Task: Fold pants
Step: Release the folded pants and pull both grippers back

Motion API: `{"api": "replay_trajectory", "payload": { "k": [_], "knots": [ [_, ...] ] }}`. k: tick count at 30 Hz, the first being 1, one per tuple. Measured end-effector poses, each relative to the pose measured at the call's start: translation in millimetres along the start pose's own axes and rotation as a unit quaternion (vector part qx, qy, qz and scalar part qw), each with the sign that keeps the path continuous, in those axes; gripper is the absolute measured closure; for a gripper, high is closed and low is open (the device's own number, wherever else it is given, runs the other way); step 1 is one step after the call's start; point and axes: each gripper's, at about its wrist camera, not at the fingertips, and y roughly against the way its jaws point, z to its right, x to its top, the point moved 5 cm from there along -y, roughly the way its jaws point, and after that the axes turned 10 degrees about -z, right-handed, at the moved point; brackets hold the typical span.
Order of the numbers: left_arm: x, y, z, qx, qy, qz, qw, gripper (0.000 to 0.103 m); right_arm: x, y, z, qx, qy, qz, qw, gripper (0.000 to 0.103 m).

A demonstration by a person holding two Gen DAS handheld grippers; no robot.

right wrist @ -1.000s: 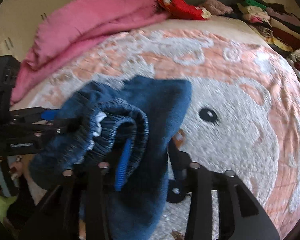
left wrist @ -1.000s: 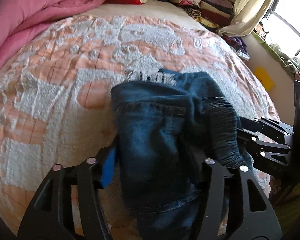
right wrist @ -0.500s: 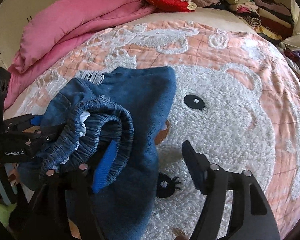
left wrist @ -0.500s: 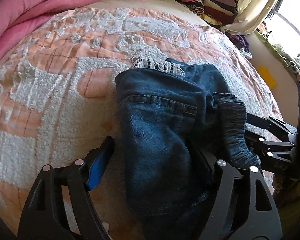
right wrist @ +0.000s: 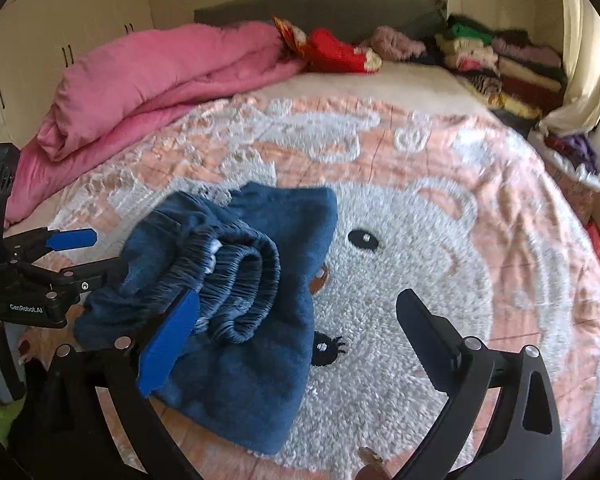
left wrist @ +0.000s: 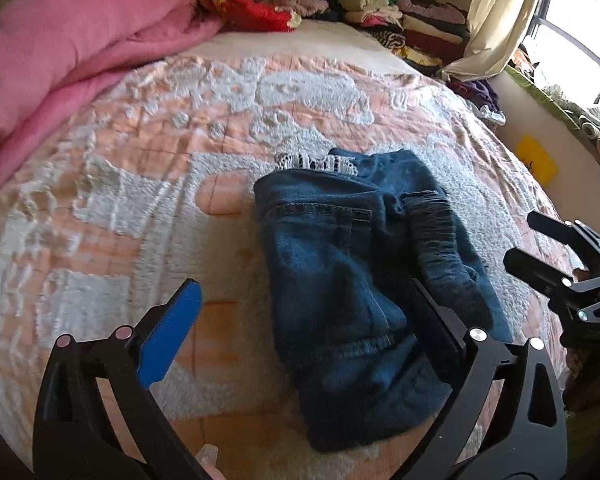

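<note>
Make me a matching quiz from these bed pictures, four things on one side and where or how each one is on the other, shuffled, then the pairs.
Things:
1. jeans
2. pink duvet
3. stacked clothes
4. left tool

Places or states:
A. bunched along the bed's far left side
B. piled at the bed's far right corner
C. open, gripping nothing
D. folded on the peach and white bedspread

Pairs: 1-D, 2-A, 3-B, 4-C

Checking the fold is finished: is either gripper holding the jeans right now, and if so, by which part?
Nothing is held. The left gripper and right gripper have just opened wide; the folded jeans lie free on the bedspread.
</note>
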Motion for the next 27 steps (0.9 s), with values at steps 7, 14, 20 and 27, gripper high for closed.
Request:
{"api": "replay_trajectory", "payload": {
  "k": [7,14,20,27],
  "knots": [
    [-15,33,6,0.000,-0.007,0.029,0.9996,0.010,-7,42,-12,-0.008,0.016,0.051,0.999,0.005],
    [-39,61,6,0.003,-0.001,0.048,0.9988,0.010,-22,78,-14,-0.012,0.015,0.080,0.997,0.005],
    [-59,74,2,0.008,0.002,0.054,0.9985,0.010,-40,101,-10,-0.021,0.007,0.090,0.996,0.005],
    [-78,83,1,0.008,0.003,0.057,0.9984,0.010,-64,111,-9,-0.030,0.001,0.083,0.996,0.005]
  ]
}}
